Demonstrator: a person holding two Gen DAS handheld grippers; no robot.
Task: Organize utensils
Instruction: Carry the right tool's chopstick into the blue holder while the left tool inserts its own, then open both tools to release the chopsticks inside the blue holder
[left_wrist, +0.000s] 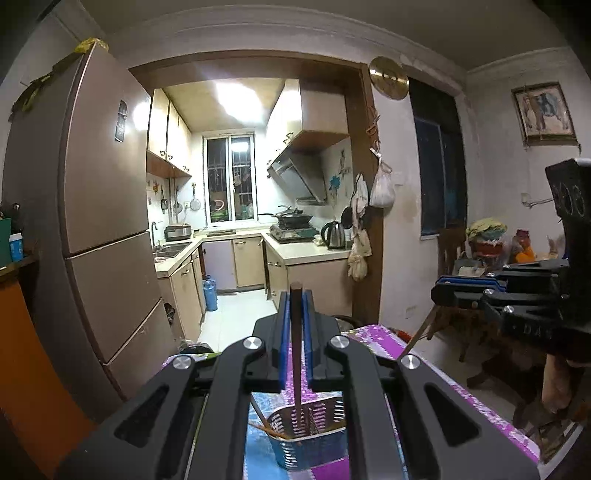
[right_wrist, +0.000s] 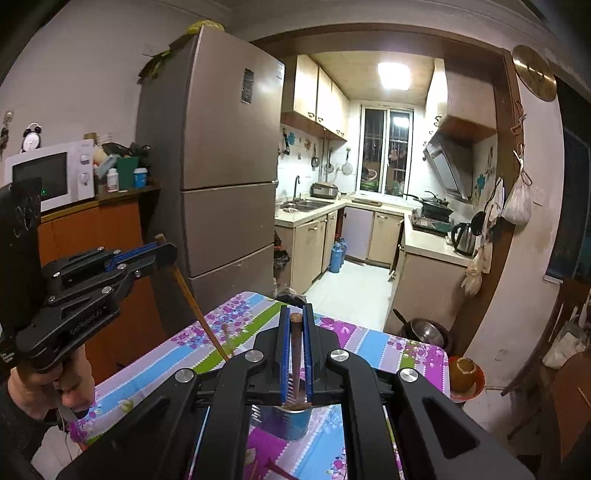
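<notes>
My left gripper (left_wrist: 296, 295) is shut on a brown chopstick (left_wrist: 296, 350) that hangs down into a perforated blue utensil holder (left_wrist: 308, 439) on the flowered tablecloth (left_wrist: 461, 398). Other wooden sticks lean in the holder. My right gripper (right_wrist: 296, 317) is shut on another brown chopstick (right_wrist: 296, 354), held upright above the same holder (right_wrist: 291, 421). In the right wrist view the left gripper (right_wrist: 162, 251) is at the left, its chopstick (right_wrist: 199, 314) slanting down toward the holder. The right gripper (left_wrist: 443, 291) shows at the right of the left wrist view.
The table (right_wrist: 155, 362) stands before a kitchen doorway. A tall fridge (right_wrist: 225, 166) and a cabinet with a microwave (right_wrist: 51, 177) are at the left. An orange bowl (right_wrist: 463, 373) and a metal pot (right_wrist: 424, 332) are beyond the table's right end, near chairs (left_wrist: 491, 350).
</notes>
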